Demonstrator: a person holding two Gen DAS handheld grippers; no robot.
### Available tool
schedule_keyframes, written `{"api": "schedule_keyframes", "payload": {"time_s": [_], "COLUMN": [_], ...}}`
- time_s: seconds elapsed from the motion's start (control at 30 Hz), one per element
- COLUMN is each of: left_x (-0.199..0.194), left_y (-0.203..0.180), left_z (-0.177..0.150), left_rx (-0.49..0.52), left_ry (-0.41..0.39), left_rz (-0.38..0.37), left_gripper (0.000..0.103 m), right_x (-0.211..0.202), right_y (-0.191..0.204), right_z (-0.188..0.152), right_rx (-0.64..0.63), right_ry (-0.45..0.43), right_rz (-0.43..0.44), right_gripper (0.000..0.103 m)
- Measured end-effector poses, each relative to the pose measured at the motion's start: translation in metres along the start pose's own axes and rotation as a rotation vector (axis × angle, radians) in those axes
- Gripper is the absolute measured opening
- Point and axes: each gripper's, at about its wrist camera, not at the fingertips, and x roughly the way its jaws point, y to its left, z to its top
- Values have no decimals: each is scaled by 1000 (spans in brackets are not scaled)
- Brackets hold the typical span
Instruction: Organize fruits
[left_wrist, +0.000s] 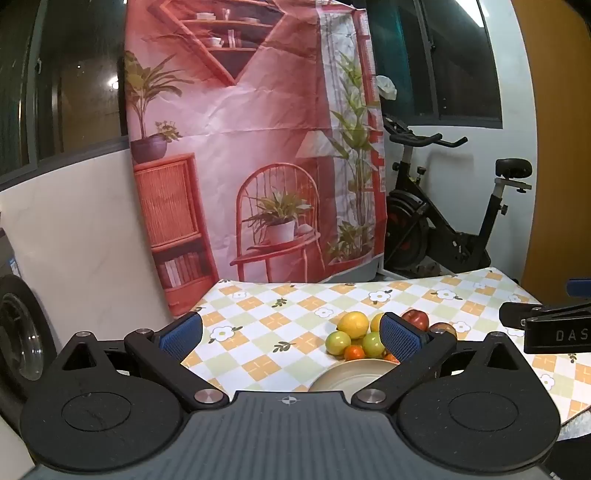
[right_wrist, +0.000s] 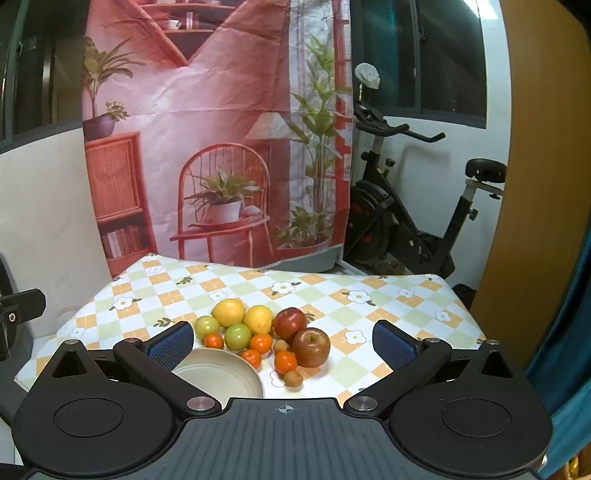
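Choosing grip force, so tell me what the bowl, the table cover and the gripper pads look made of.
Bowl: probably matte ceramic or melamine; cream, smooth, dull sheen.
Table cover: likely wipeable vinyl or oilcloth; printed checks and flowers, soft folds at the edge.
Gripper pads: seemingly blue rubber, with a fine gridded texture.

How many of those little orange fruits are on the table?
4. One sits left, between the two green fruits; one below the right lemon; one at the bowl's rim; one beside the front apple. More may hide behind others.
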Motion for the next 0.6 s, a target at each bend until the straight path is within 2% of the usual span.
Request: {"api": "schedule_keyframes", "payload": {"time_s": [0.6], "left_x": [-3], "left_y": [1], "left_z": [0], "left_rx": [13], "left_ry": [-24], "left_rz": [-1], "left_gripper": [103], "right_x": [-2], "right_y": [0], "right_z": [1], "right_rx": [-3], "right_ry": [-5], "right_rz": [-2], "right_gripper": [103]}}
